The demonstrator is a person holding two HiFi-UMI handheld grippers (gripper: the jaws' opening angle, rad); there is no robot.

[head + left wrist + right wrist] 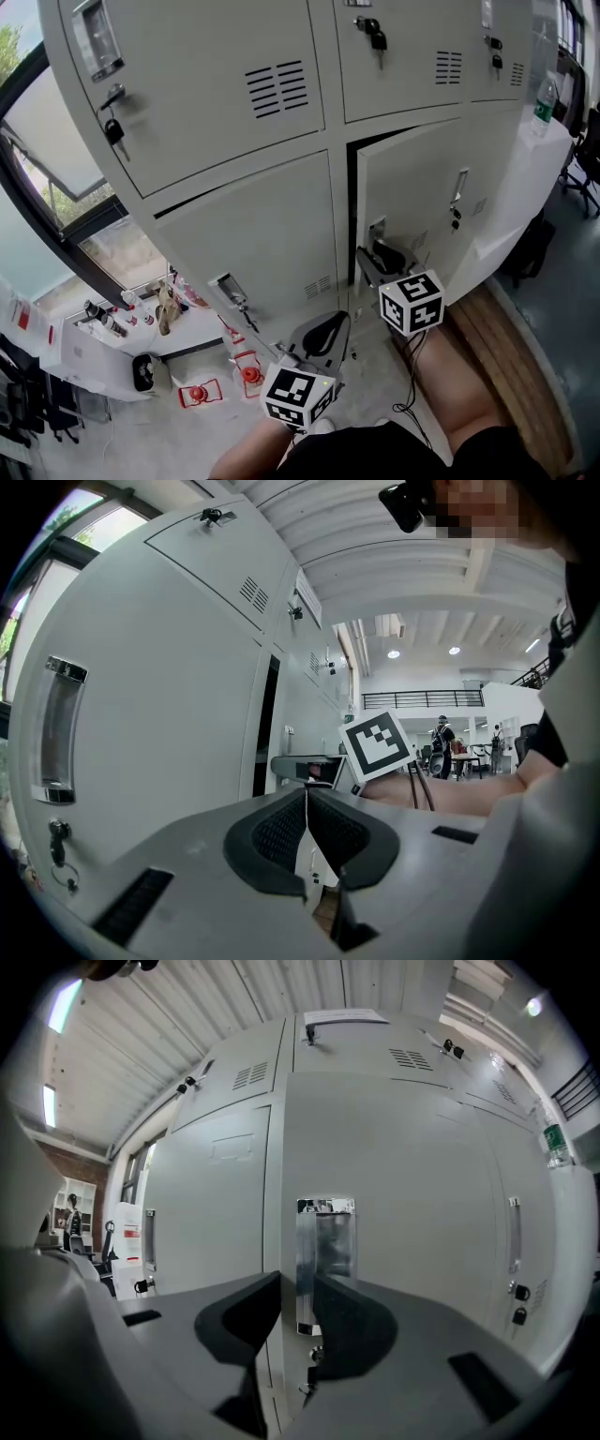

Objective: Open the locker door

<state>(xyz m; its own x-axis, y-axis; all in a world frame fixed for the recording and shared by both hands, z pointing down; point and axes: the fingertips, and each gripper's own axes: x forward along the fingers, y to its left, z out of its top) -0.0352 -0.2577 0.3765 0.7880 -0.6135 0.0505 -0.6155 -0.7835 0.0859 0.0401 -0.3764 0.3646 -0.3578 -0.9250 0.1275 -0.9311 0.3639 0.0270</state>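
The grey locker door (422,187) in the lower middle row stands slightly ajar, with a dark gap along its left edge. Its chrome handle (325,1241) is upright between the dark pads of my right gripper (297,1283), which is shut on it. In the head view the right gripper (375,258) reaches level to that door's lower left edge, its marker cube (412,302) behind it. My left gripper (330,323) hangs lower and to the left, off the lockers. In its own view the left gripper (307,794) is shut on nothing.
Neighbouring lockers (216,84) carry keys (114,131) in their locks. A window (56,187) lies to the left. Small red items (199,394) and a white shelf (103,356) sit on the floor below. A wooden strip (506,356) runs on the right, and a black cable (412,375) hangs down.
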